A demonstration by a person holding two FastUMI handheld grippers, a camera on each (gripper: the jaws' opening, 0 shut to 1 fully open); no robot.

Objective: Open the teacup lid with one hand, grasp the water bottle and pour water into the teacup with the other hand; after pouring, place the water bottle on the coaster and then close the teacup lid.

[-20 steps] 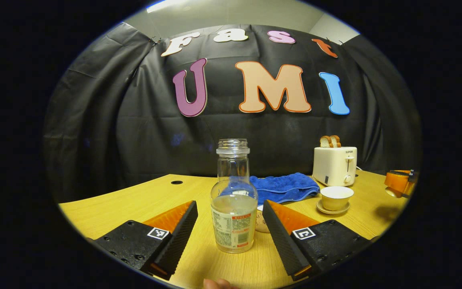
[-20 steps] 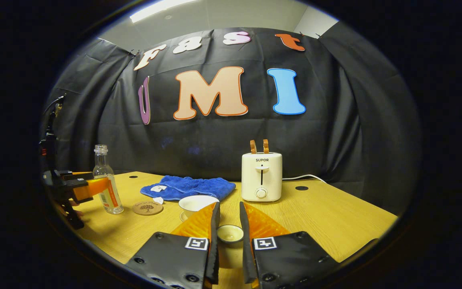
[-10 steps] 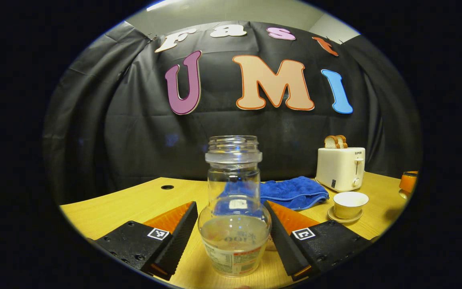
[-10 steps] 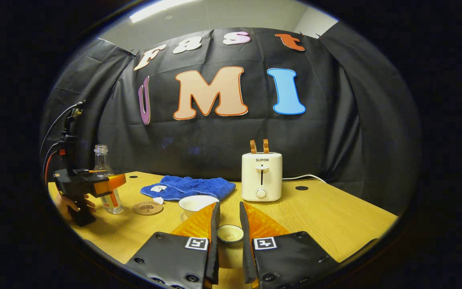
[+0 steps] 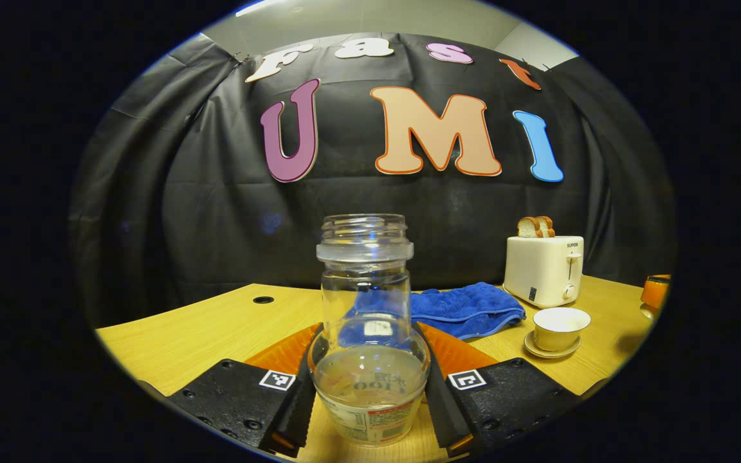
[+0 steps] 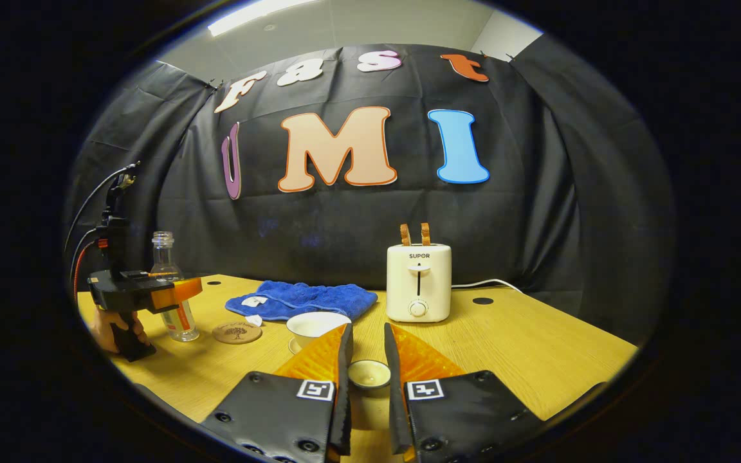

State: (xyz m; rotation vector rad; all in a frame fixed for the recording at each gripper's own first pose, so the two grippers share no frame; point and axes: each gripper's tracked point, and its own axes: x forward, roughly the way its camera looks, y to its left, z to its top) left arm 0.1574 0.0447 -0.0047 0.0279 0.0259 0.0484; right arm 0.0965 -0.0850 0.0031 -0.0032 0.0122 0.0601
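In the left gripper view a clear, uncapped water bottle (image 5: 364, 283) holding a little water stands on the table. My left gripper (image 5: 367, 335) is shut on its lower body, a finger pressing each side. The lidless teacup (image 5: 560, 325) sits on its saucer to the right. In the right gripper view my right gripper (image 6: 366, 331) is shut on the small teacup lid (image 6: 369, 374), held just above the table. The teacup (image 6: 316, 325) is right behind its fingers. A round cork coaster (image 6: 237, 332) lies between the cup and the bottle (image 6: 168, 289), which the left gripper (image 6: 145, 294) holds.
A white toaster (image 6: 419, 283) with two bread slices stands at the back, a blue towel (image 6: 300, 300) to its left. The right gripper's orange body (image 5: 653, 292) shows at the far right of the left gripper view. A hand (image 6: 113, 329) holds the left gripper's handle.
My left gripper moved forward around the bottle and its fingers closed onto it. The right gripper kept still with the lid.
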